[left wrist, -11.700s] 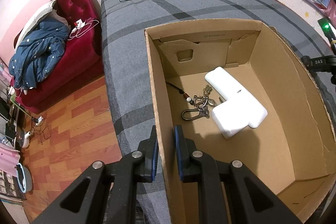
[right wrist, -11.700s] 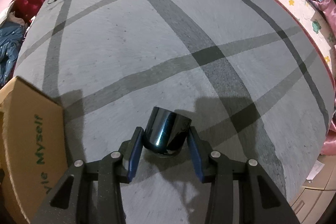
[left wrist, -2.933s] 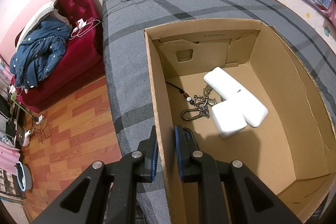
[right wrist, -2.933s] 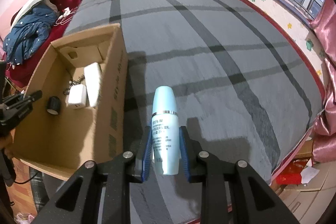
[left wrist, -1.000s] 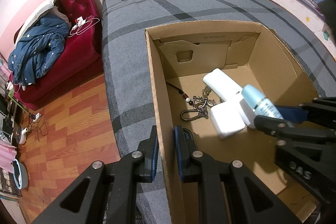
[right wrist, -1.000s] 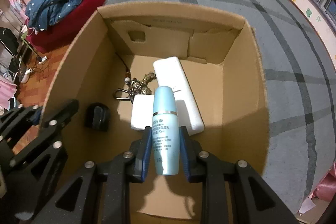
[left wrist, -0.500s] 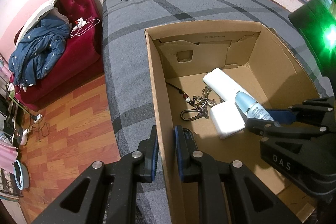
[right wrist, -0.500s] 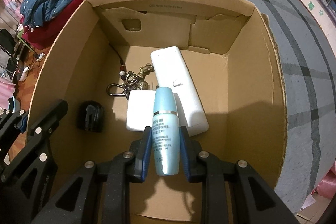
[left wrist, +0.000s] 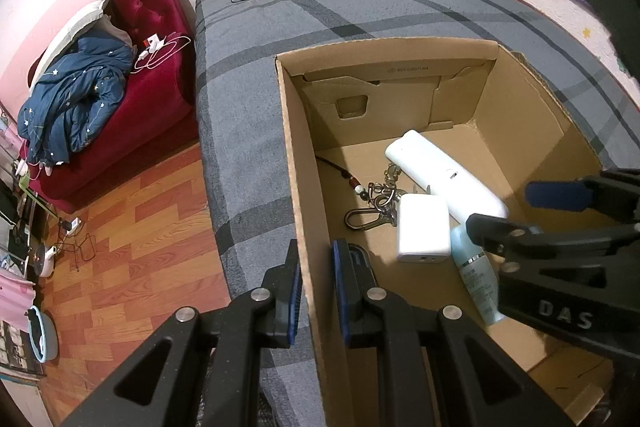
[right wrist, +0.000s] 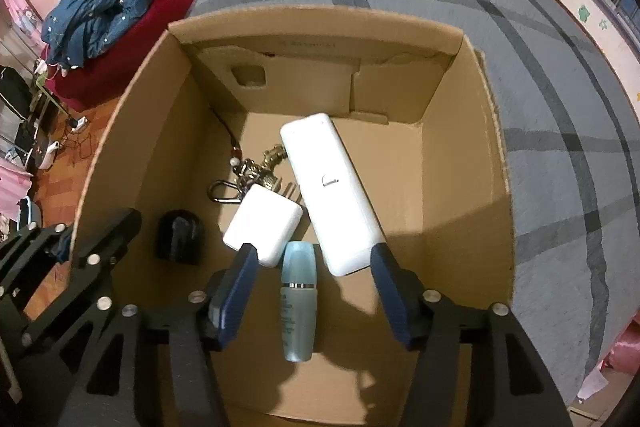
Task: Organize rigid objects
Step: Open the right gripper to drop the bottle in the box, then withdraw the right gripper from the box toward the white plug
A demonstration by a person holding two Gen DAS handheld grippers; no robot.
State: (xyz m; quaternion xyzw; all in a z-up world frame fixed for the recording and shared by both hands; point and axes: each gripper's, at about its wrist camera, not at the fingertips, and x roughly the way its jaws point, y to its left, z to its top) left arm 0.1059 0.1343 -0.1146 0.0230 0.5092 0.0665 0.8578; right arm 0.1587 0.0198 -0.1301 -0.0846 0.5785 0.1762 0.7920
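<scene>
Resting on a grey plaid bed [left wrist: 360,11] beside a red sofa [left wrist: 132,67] and wood flooring, the open cardboard box [right wrist: 452,147] holds smooth white plastic casings, a metal keyring and a pale blue cylindrical bottle [right wrist: 298,303]. The bottle lies on the box floor between the right gripper [right wrist: 312,291] pads, untouched as those jaws are opening. The left gripper [left wrist: 316,291] is clamped on the box's near wall.

Right hand-held gripper [right wrist: 310,287] opening, blue bottle [right wrist: 298,303] apparently dropped into box [right wrist: 480,163].
</scene>
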